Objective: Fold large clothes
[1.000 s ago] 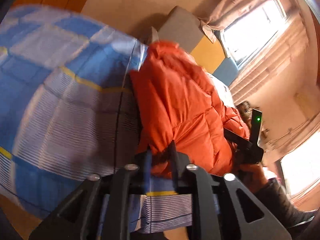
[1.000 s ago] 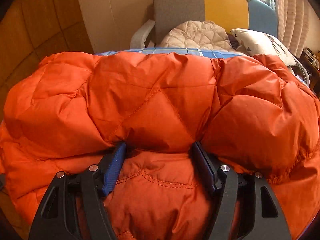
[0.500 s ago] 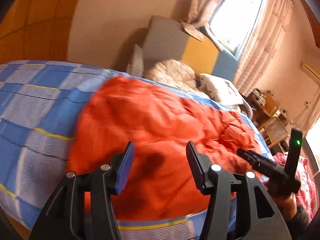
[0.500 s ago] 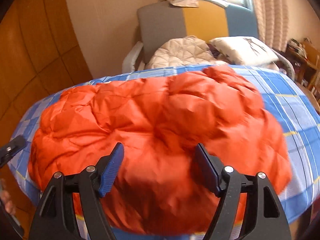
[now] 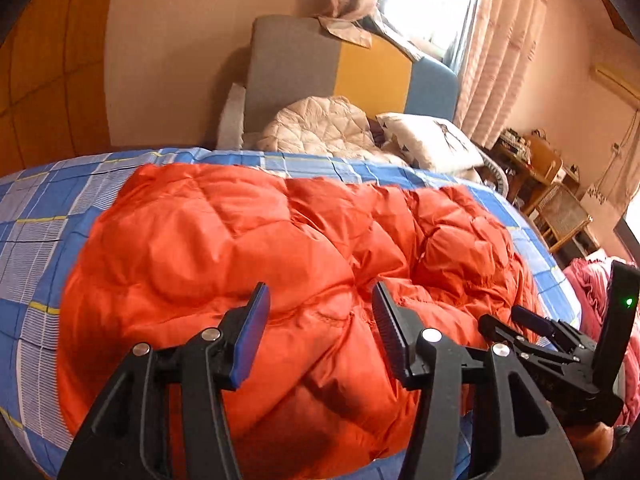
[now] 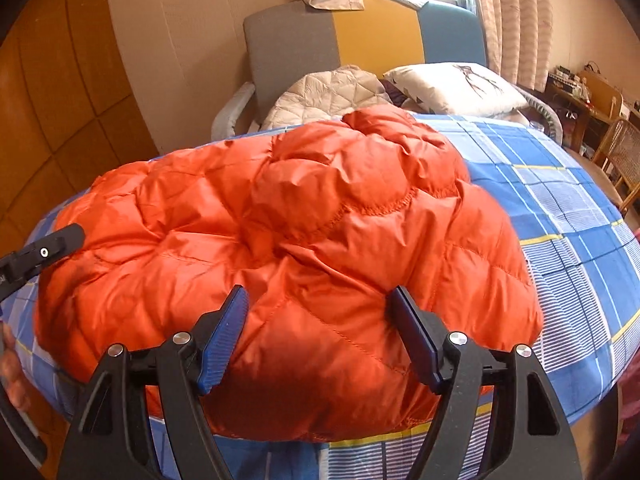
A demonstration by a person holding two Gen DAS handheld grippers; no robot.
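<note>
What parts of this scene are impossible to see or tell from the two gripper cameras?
- Orange jacket: its near edge is hidden behind the left gripper in the left view, and behind the right gripper in the right view.
- Sleeves and zipper: tucked out of sight, both views.
- Person: cut off by the frame edges.
- Side table clutter: too small to identify.
- Bed: its foot is below the frame.

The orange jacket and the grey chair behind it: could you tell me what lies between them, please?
In the right wrist view, a cream quilted garment lies on the chair, beyond the orange jacket.

Orange quilted jacket (image 6: 288,248), blue checked bedsheet (image 6: 560,208) (yellow lines)
</note>
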